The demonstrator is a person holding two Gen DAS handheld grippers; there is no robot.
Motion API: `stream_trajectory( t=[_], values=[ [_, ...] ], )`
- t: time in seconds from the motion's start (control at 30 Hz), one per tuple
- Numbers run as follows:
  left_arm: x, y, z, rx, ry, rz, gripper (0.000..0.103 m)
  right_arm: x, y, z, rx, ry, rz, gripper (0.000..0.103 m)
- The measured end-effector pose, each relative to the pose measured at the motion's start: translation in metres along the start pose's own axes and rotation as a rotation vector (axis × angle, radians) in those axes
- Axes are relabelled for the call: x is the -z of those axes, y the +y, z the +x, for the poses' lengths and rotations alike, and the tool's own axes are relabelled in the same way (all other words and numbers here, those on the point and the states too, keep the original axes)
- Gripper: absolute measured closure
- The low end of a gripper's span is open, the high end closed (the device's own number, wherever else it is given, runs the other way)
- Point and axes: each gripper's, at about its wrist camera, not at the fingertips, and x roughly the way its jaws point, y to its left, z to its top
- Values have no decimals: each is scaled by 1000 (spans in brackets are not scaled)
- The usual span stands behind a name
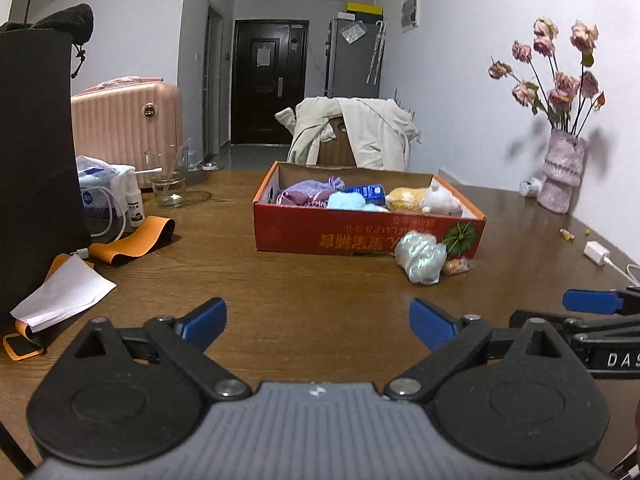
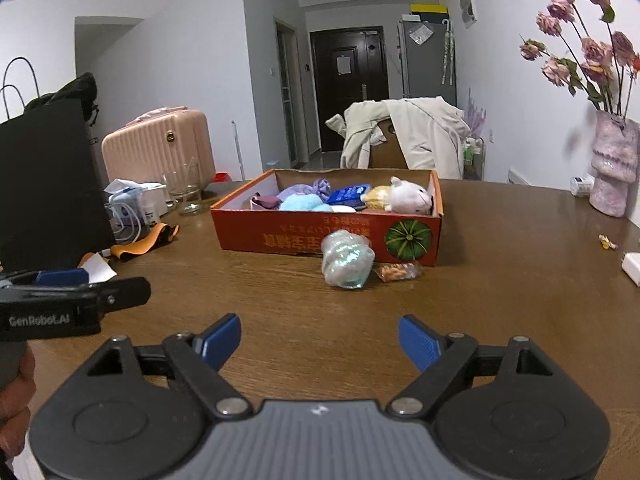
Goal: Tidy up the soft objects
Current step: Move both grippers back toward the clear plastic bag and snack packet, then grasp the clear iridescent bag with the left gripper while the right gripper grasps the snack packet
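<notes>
An orange cardboard box stands in the middle of the wooden table. Inside lie purple cloth, a light blue soft piece, a blue packet and a white plush toy. A shiny pale green soft bundle rests on the table against the box's front, with a small snack packet beside it. My left gripper stands open over bare table, well short of the box. My right gripper is also open with nothing between its fingers.
A black bag stands at the left with orange straps, white paper, a glass and tissues nearby. A vase of dried roses stands at the right by a white charger. A coat-draped chair is behind the table.
</notes>
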Motion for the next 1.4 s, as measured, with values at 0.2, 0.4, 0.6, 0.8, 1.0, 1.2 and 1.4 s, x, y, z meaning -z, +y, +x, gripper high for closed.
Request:
stream_trajectory(
  t=[0.2,0.4,0.6,0.8,1.0,1.2,1.4],
  values=[
    [-1,-4,12,15,17,0,3,1,-10,18,19,34,18,17],
    [-3,-14,36,23,50,17,3,-1,-22,41,51,68,30,18],
    [-9,-30,61,40,66,37,3,-9,-39,61,63,77,39,18],
    [-14,-47,83,57,77,55,3,-17,-54,79,74,79,48,19],
    [-21,-64,109,91,91,71,5,-30,-74,97,72,67,45,19],
    [-33,-82,138,116,86,89,14,-48,-93,123,44,54,61,28],
    [-40,-91,173,172,113,78,32,-56,-108,154,30,82,81,38]
  ],
)
